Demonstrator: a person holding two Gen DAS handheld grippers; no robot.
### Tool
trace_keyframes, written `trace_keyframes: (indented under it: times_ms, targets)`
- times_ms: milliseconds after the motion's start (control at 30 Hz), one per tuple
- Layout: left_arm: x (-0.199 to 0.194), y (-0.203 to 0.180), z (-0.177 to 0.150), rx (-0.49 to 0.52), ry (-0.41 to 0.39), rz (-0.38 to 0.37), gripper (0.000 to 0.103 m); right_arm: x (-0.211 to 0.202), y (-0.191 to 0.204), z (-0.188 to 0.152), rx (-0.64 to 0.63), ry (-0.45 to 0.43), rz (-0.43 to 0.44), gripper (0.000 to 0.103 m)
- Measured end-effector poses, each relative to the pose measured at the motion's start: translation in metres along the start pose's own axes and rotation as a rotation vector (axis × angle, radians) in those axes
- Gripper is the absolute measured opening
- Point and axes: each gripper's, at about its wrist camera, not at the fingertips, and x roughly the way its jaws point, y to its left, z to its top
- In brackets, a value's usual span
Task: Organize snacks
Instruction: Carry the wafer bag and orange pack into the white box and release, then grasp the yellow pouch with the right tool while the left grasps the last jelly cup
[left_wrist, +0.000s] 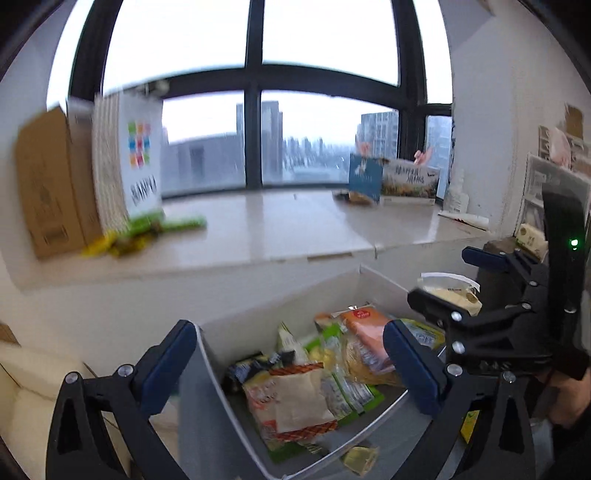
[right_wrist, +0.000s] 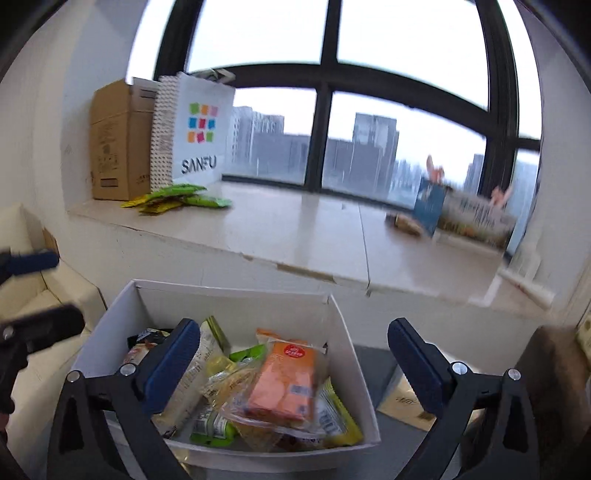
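Left wrist view: the left hand-held gripper is hovering over the white box, jaws spread wide and holding nothing. The box is sitting below the window ledge and is packed with a loose heap of snacks: a beige packet with red edging lying on top near the front, an orange packet further back, green wrappers around them. One yellowish packet is lying outside the box by its near wall. On the ledge a few green and yellow packets are lying in front of a white shopping bag and a cardboard carton; blurred here. The right hand-held gripper is showing at the right, jaws apart, with a pale packet seeming to sit between or just behind them; I cannot tell if it is gripping it.

Right wrist view: the right hand-held gripper is aiming down at the same white box, fingers wide apart, nothing visible between them in this view. The orange packet is lying on top of the heap, clear and green wrappers under it. The green and yellow packets on the ledge are sharper here, a small group touching each other. Blue boxes are standing far right on the ledge.

Progress judgement: early. Only a handful appear set out on the ledge, most snacks are sitting unsorted in the box, so the bulk of picking and grouping is left.
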Motion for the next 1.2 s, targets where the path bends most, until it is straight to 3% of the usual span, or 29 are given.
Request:
trace_keyframes:
  times_ms: [167,300,367,467,600,700,1033,1200]
  targets:
    - [-0.026,0.009,-0.004,-0.108,0.022,-0.107,0.103,-0.046,0.005,-0.011,0.035,-0.018,0.057,0.103]
    - [-0.060,0.000,-0.013,-0.090,0.010,-0.074,0.103,-0.086,0.009,-0.027,0.031,-0.032,0.064,0.103]
    - [-0.073,-0.002,-0.019,-0.109,0.014,-0.098,0.103,-0.108,0.011,-0.034,0.038,-0.065,0.032,0.103]
    - [-0.099,-0.003,-0.033,-0.166,0.001,-0.171,0.103,-0.136,0.011,-0.042,0.069,-0.074,0.058,0.103]
    - [-0.133,-0.021,-0.049,-0.091,-0.013,-0.132,0.103,-0.172,0.010,-0.058,0.105,-0.082,0.107,0.103]
    - [-0.148,-0.031,-0.061,-0.084,0.008,-0.157,0.103,-0.192,0.008,-0.074,0.121,-0.075,0.079,0.103]
    - [-0.163,-0.053,-0.095,-0.081,0.064,-0.175,0.103,-0.204,-0.007,-0.139,0.189,0.071,0.037,0.103]
    - [-0.167,-0.055,-0.101,-0.057,0.074,-0.144,0.103,-0.171,-0.027,-0.149,0.227,0.151,0.042,0.103]
